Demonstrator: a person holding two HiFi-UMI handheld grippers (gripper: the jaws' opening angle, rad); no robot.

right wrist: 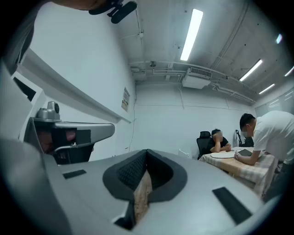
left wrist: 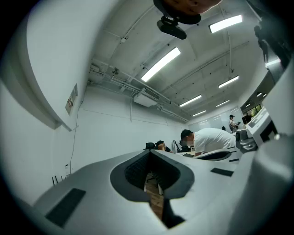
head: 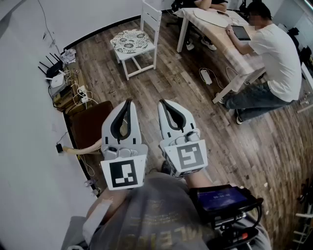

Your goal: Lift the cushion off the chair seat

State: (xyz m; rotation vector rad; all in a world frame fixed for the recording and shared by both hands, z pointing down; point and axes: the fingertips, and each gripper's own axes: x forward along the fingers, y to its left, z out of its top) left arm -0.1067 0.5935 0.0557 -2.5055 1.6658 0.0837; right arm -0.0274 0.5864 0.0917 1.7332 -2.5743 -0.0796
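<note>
Cushion: the round patterned cushion (head: 130, 41) lies flat on the seat of the white chair (head: 149, 14), far across the wooden floor (head: 186, 88) from you
Left gripper: your left gripper (head: 128, 101) is held at chest height; its jaws are closed tip to tip with nothing between them, only floor showing through the slit below the tips
Right gripper: your right gripper (head: 163, 102) is just beside the left, jaws fully closed and empty too
Done: nothing yet, by the look of it; the cushion is untouched and both grippers are well apart from the chair
Left to do: walk to the chair, open the jaws, take the cushion at its edge and lift it clear of the seat
Head view only: it alone shows the cushion and chair plainly, and how they sit beyond your grippers, left of the table (head: 220, 36) where a person (head: 276, 53) in a white shirt sits
Gripper views only: both look level across the room, showing the ceiling lights (right wrist: 190, 34), the far wall (right wrist: 161, 124) and the pads of each jaw meeting; I cannot make out the cushion in either
</note>
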